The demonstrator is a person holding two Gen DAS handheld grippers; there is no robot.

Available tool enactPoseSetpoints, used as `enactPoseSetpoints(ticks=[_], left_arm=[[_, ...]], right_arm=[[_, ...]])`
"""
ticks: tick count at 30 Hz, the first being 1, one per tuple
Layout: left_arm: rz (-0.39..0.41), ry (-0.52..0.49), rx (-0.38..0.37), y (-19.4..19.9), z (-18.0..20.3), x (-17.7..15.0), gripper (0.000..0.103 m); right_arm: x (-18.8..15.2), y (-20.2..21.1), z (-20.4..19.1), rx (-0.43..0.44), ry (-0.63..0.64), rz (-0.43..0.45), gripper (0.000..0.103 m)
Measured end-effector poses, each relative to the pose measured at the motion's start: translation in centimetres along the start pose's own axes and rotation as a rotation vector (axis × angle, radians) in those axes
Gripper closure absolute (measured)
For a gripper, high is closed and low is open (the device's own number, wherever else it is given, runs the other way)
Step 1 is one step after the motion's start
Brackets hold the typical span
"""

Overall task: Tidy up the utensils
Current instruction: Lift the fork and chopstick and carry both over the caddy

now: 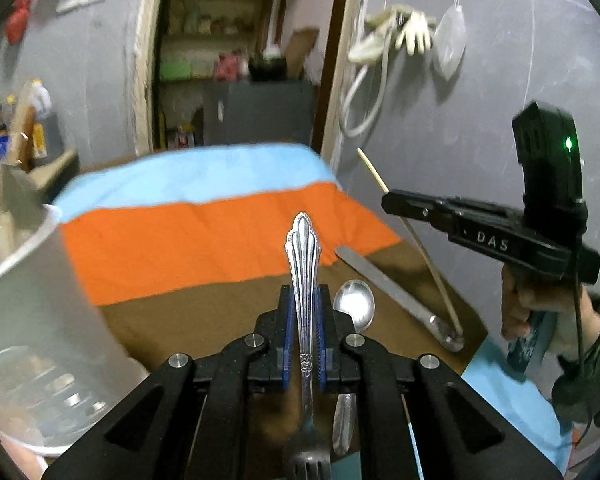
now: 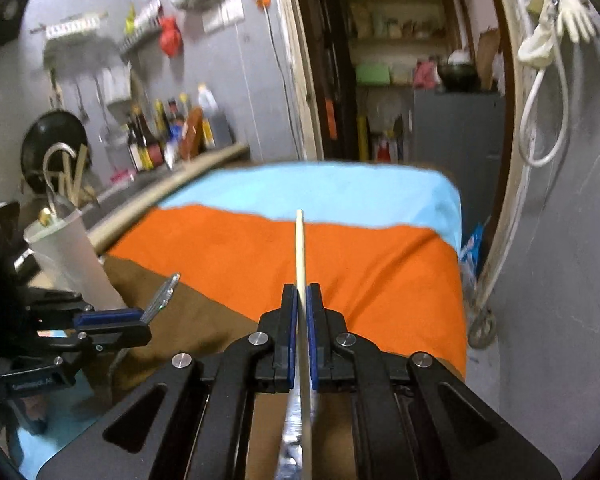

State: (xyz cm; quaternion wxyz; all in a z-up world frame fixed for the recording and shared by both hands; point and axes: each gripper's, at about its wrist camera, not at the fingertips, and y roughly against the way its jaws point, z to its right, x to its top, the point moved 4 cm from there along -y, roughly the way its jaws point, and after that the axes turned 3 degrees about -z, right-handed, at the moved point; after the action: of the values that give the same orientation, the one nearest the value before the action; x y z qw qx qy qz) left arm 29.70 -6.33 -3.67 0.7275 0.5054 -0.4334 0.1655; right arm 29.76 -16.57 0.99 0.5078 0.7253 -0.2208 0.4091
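Left wrist view alone shows a bare steel spoon and a flat steel knife lying on the brown tabletop. Right wrist view alone shows a white plastic utensil tub beside the orange-and-blue cloth. The left gripper is clamped on a scalloped-handled steel fork, lifted, handle forward. The right gripper is pinched tight on a pale wooden chopstick, off the table.
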Motion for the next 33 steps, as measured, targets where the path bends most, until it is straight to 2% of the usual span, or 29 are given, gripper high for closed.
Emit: enactPoseSetpoints(ticks=[6,12,18,28,33], left_arm=[[0.173,0.032,-0.002,3.7,-0.4,0.8,0.096],[0.263,0.09,0.009,6.4,-1.1,1.8,0.096],[0.366,0.121,0.025,10.8,-2.4,3.7,0.096],[0.498,0.121,0.113,18.6,-5.7,6.6,0.096],[0.551,0.134,0.194,22.7,-8.3,7.3,0.096]], right_arm=[[1.3,1.8,-2.8,0.047,0.01,0.156,0.1],[2.9,2.8,-5.4,0.089,0.026,0.244,0.1],[5.4,4.5,-7.8,0.138,0.032,0.35,0.1],[10.1,5.2,-12.3,0.271,0.005,0.508,0.1],[12.3,4.2,-15.5,0.354,-0.008,0.564,0.1]])
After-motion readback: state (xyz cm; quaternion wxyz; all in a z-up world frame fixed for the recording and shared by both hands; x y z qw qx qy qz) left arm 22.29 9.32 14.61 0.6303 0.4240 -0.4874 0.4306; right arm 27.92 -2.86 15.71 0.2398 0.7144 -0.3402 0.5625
